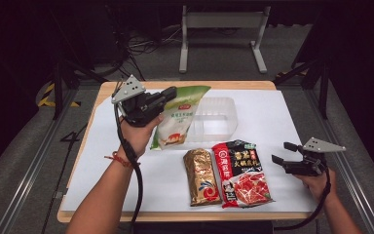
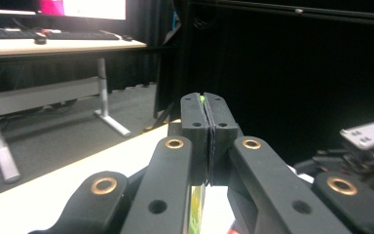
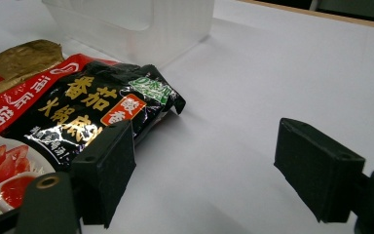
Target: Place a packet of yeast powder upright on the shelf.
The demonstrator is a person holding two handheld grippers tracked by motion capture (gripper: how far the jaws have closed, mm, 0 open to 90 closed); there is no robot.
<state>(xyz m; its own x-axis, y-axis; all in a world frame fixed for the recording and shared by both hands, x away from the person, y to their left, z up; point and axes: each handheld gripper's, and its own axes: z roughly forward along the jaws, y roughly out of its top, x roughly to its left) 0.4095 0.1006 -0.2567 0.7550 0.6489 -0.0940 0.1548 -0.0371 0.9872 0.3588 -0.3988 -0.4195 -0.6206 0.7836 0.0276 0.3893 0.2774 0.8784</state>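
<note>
White-green pouch (image 1: 177, 117) pinched in the left claw (image 1: 171, 92)

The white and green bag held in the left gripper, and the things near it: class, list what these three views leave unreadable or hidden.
- White and green bag: the small print is too blurred in the high view; in the left gripper view the shut left gripper hides all but a green sliver.
- Clear plastic bin: its left part sits behind the bag.
- Black and red packet: cut off by the left edge and the right gripper.
</note>
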